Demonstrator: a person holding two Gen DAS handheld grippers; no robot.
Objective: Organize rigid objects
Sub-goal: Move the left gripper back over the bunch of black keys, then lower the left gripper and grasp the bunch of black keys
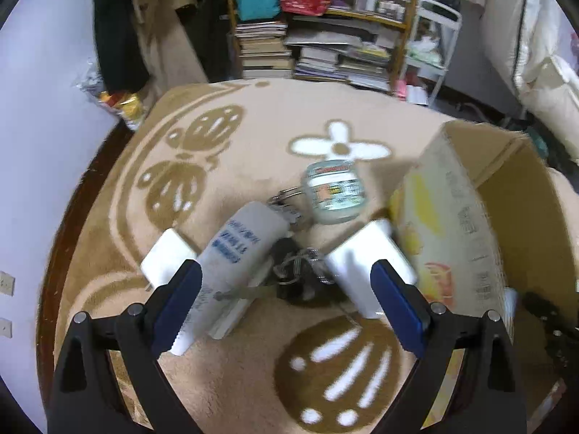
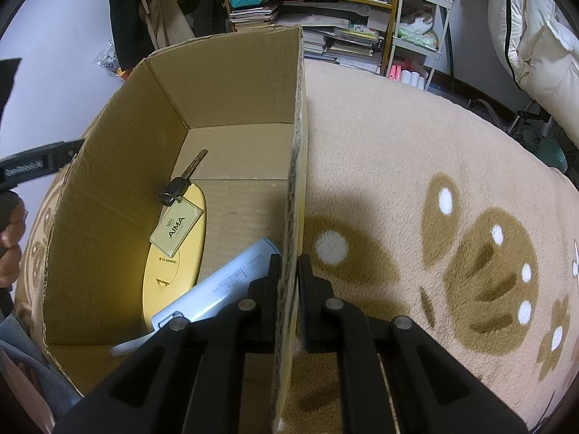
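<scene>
The left gripper [image 1: 286, 278] hangs over a beige blanket [image 1: 253, 130] with its jaws spread wide and nothing between them. Under it lies a small heap. A white tube [image 1: 235, 256] lies with its long axis running from near the left finger [image 1: 181, 300] up and away toward the jar [image 1: 334, 193], its rounded end pointing at the jar. The jar, a small glass one with a printed label, lies on its side just beyond the heap, its lid end toward the white flower [image 1: 340, 146] on the blanket. Between tube and jar sits a bunch of keys [image 1: 289, 209] on rings, touching the tube's far end. A dark key fob [image 1: 296, 275] with a ring lies under the middle of the gripper, beside the tube. The image is motion-blurred here, so finer detail is unclear.

To the right of the jar stands a cardboard box [image 1: 452, 209], open at the top, its printed outer wall facing the heap.

The right gripper [image 2: 289, 264] is clamped on the box's near wall [image 2: 295, 181], one finger inside and one outside. Inside the box a key [image 2: 186, 177] points toward the far wall, its clear tag [image 2: 176, 229] trailing back toward the gripper along the same line. The tag rests on a yellow oval disc [image 2: 173, 271] whose long axis runs the same way. A pale power bank [image 2: 224, 282] lies slantwise beside the disc, one end near the gripped wall.

A hand [image 2: 11, 238] shows at the left edge of the right wrist view, outside the box.
</scene>
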